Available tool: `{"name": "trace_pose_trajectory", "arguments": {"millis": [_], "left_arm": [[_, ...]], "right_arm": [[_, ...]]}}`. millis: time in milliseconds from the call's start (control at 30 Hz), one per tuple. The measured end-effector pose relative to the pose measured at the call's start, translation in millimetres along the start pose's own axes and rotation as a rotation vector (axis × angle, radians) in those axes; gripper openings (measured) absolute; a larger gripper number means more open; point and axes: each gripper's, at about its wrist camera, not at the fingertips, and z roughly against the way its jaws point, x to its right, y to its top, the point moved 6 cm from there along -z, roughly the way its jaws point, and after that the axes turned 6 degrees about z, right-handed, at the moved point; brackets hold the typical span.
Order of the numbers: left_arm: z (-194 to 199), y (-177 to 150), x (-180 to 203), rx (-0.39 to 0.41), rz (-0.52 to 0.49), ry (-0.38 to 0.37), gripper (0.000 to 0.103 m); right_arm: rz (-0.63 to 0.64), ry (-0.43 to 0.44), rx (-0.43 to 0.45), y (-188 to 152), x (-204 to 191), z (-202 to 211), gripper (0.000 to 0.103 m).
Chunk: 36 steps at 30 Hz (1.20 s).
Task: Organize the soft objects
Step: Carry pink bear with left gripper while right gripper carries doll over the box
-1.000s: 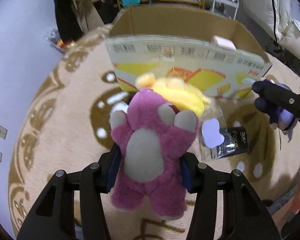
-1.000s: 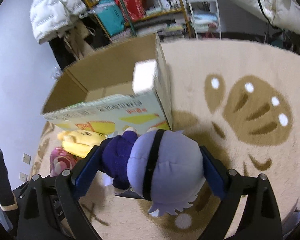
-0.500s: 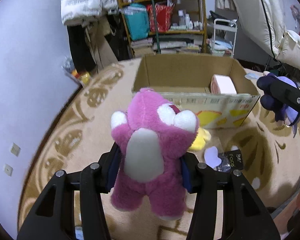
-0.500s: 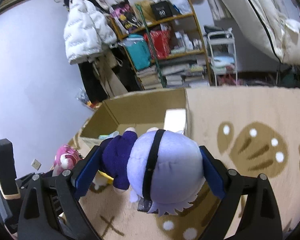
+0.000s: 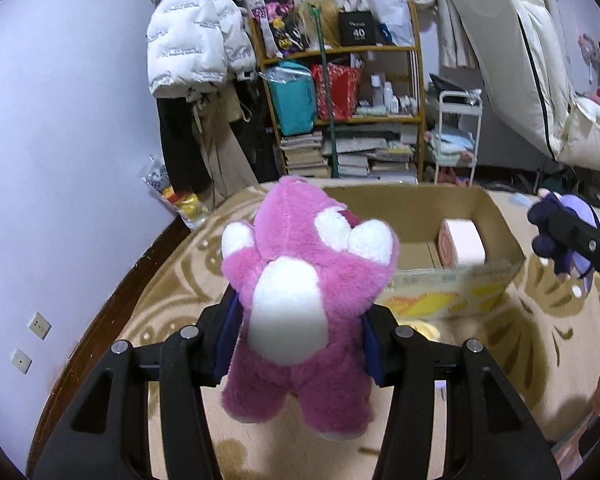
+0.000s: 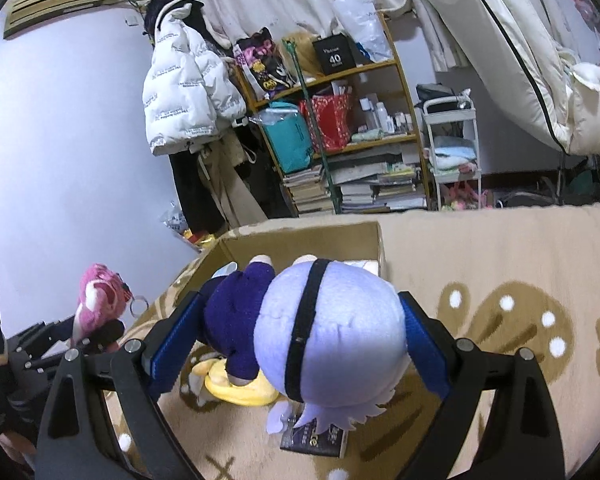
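Box (image 5: 496, 216) sits on rug (image 5: 500, 352) before shelf (image 5: 340, 112); roll (image 5: 462, 242) inside; flat plush (image 6: 236, 386) before box.

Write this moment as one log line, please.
left hand-held gripper: holds pink plush bear | right hand-held gripper: holds lavender-headed doll | cardboard box: open

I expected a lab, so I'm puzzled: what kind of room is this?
Most likely a lived-in bedroom or storage room at home: a cluttered bookshelf, a white puffer jacket hanging by the wall, and a patterned rug with a cardboard box.
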Motion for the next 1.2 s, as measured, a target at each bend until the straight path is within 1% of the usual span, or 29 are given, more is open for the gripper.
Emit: {"name": "trace_pose_trajectory", "arguments": {"millis": [133, 267, 367, 533, 700, 900, 1067, 1200], "left_arm": [[-3.0, 13.7, -1.2, 0.039, 0.006, -0.002, 0.050], [-4.2, 25.0, 1.4, 0.106, 0.004, 0.001, 0.050], [-8.1, 32.6, 3.9, 0.120, 0.013, -0.017, 0.050], [-15.8, 44.2, 8.8, 0.123, -0.005, -0.017, 0.050], [-32.6, 55.3, 16.7, 0.101, -0.036, -0.023, 0.051], [-52.2, 53.8, 29.8, 0.078, -0.053, -0.049, 0.051], [-67.3, 50.3, 39.8, 0.061, -0.068, -0.064, 0.051], [-80.0, 46.5, 46.9, 0.037, -0.072, -0.073, 0.051]], "right_arm": [[0.014, -0.005, 0.022, 7.1, -1.9, -3.0, 0.098], [0.024, -0.010, 0.042, 14.4, -1.7, -7.9, 0.098], [0.030, -0.016, 0.058, 19.0, -0.3, -11.2, 0.098], [0.027, -0.020, 0.075, 25.0, 3.9, -19.1, 0.098], [0.021, -0.028, 0.078, 28.5, 9.4, -29.5, 0.098], [0.064, -0.041, 0.049, 30.5, 12.8, -45.1, 0.098], [0.078, -0.046, 0.030, 33.9, 15.5, -57.6, 0.098], [0.080, -0.051, 0.009, 29.0, 20.0, -64.7, 0.098]]}}
